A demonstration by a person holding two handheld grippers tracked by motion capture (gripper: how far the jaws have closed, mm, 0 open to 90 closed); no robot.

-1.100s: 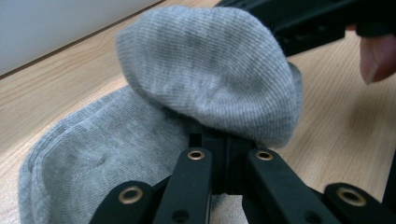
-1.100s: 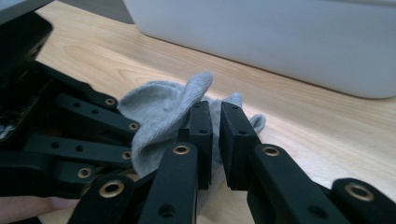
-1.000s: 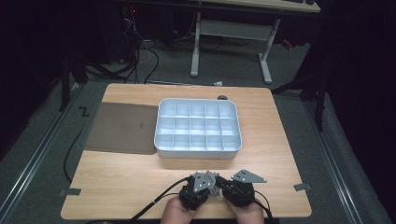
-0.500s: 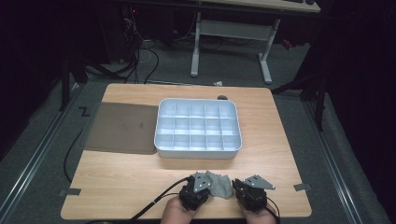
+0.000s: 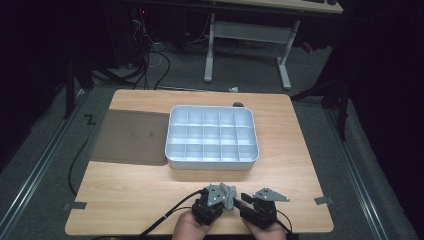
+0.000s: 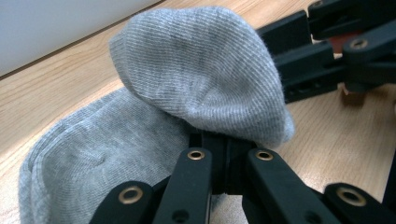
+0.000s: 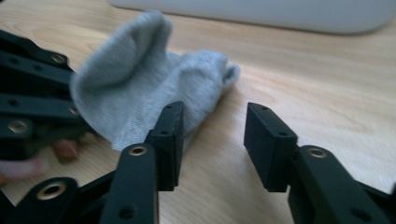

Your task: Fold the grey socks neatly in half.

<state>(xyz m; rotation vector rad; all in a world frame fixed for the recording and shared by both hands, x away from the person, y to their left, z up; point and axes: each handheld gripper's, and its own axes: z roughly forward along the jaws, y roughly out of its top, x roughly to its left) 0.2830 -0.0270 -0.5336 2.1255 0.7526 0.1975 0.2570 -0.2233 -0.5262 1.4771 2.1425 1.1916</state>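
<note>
Left hand-held gripper (image 6: 227, 175) clamped on grey sock (image 6: 205, 79), right hand-held gripper (image 7: 212, 140) agape beside it — white compartment tray (image 5: 212, 162) beyond

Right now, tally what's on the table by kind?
Grey sock: 1
White divided tray: 1
Dark mat: 1
Small dark thing behind the tray, too small to tell: 1
Total: 4

Grey sock (image 6: 196, 88), crumpled, folded over, lying at table's near edge.
</note>
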